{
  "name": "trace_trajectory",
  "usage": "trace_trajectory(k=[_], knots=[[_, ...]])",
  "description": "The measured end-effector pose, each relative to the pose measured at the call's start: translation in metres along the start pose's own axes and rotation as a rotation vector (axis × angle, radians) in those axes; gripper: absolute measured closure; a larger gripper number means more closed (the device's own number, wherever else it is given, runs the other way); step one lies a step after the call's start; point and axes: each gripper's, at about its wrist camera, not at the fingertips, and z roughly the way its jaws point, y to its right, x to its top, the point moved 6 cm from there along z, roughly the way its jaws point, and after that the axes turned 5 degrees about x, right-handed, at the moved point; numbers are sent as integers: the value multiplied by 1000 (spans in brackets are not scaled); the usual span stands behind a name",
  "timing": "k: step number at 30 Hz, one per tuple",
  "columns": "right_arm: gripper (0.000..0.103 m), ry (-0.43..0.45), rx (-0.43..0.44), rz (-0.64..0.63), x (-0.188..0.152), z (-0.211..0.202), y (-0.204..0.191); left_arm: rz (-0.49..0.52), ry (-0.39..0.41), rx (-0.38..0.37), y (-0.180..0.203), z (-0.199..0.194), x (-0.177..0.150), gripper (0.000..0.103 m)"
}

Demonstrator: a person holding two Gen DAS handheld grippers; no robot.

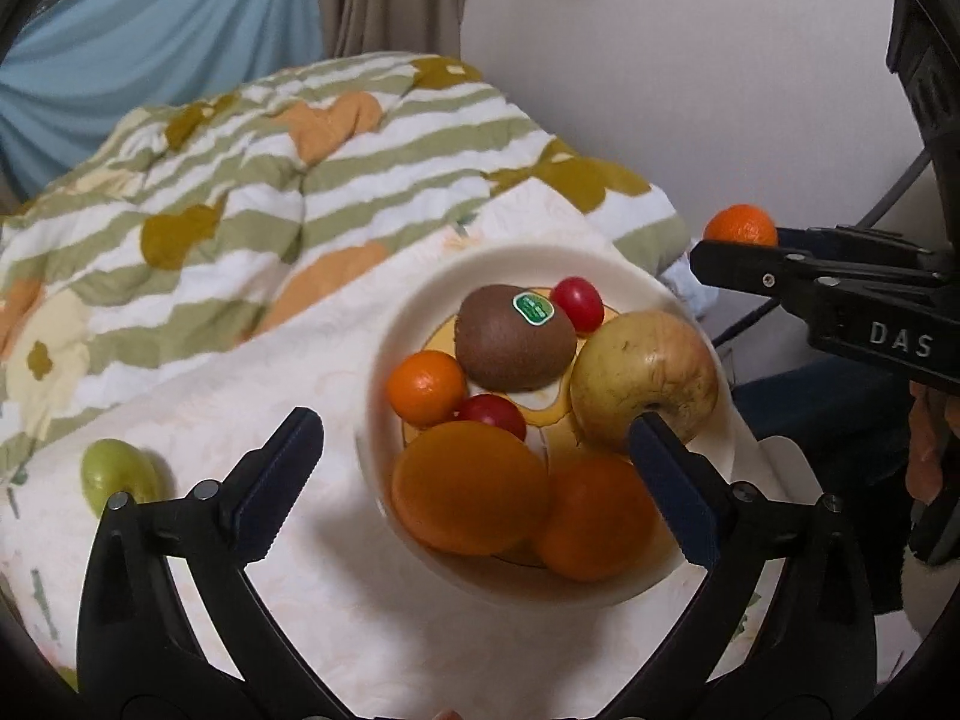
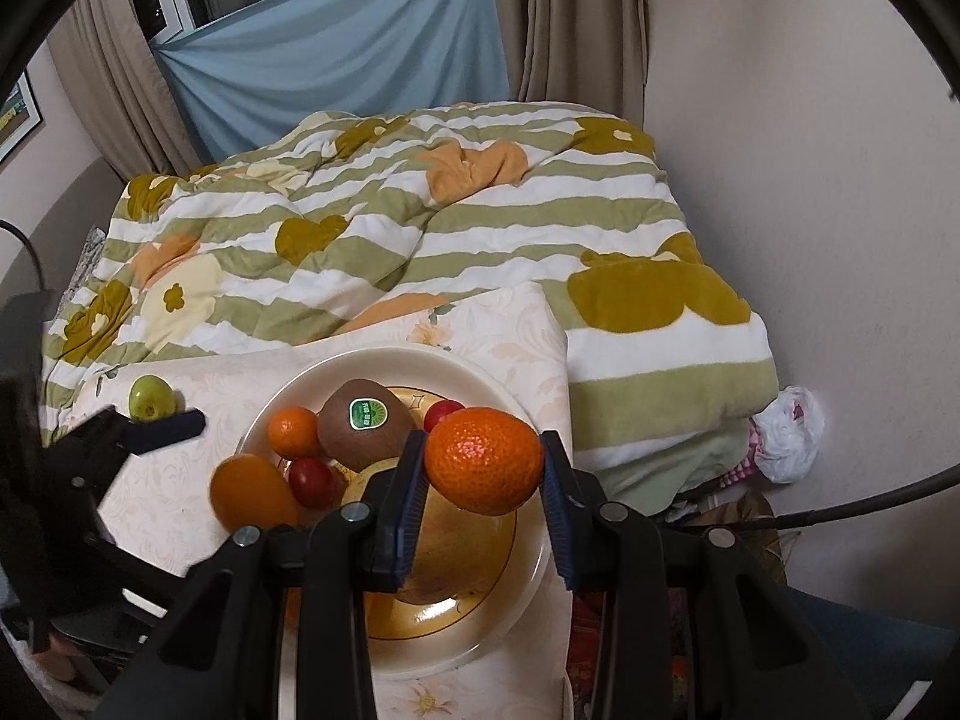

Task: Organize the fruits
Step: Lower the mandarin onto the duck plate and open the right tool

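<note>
A white plate (image 1: pixel 384 420) with a yellow centre lies on the bed and holds a kiwi (image 1: pixel 513 339), an apple (image 1: pixel 645 378), a small mandarin (image 1: pixel 426 387), two red cherry tomatoes (image 1: pixel 577 303) and two larger orange fruits (image 1: pixel 471 486). My left gripper (image 1: pixel 474 468) is open and empty, low over the plate's near side. My right gripper (image 2: pixel 483 471) is shut on a mandarin (image 2: pixel 483 459) and holds it above the plate (image 2: pixel 300 387); it shows at right in the left view (image 1: pixel 741 227). A green fruit (image 1: pixel 117 474) lies on the cloth left of the plate.
The plate sits on a white patterned cloth (image 1: pixel 210 420) over a bed with a striped green and white quilt (image 2: pixel 420 240). A wall (image 2: pixel 810 180) runs along the right. A white plastic bag (image 2: pixel 789 435) lies below the bed's right edge.
</note>
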Motion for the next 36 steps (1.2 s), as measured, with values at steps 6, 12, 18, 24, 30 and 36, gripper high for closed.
trace_trajectory(k=[6, 12, 18, 24, 30, 36], knots=[[70, 8, 7, -16, 3, -5, -1, -16, 14, 37, -11, -18, 0, 0], [70, -5, 51, -32, 11, -4, -5, -59, 30, 69, -27, -38, -3, 0], [70, -39, 70, -70, 17, 10, -6, -100, 26, 109, -44, -55, -17, 0], [70, -73, 81, -89, 16, 29, -1, -147, -2, 161, -63, -61, -37, 0], [70, -89, 94, -76, 15, 44, 5, -223, -53, 180, -76, -47, -58, 0], [54, -94, 124, -42, 14, 48, 7, -257, -88, 195, -81, -40, -71, 0]])
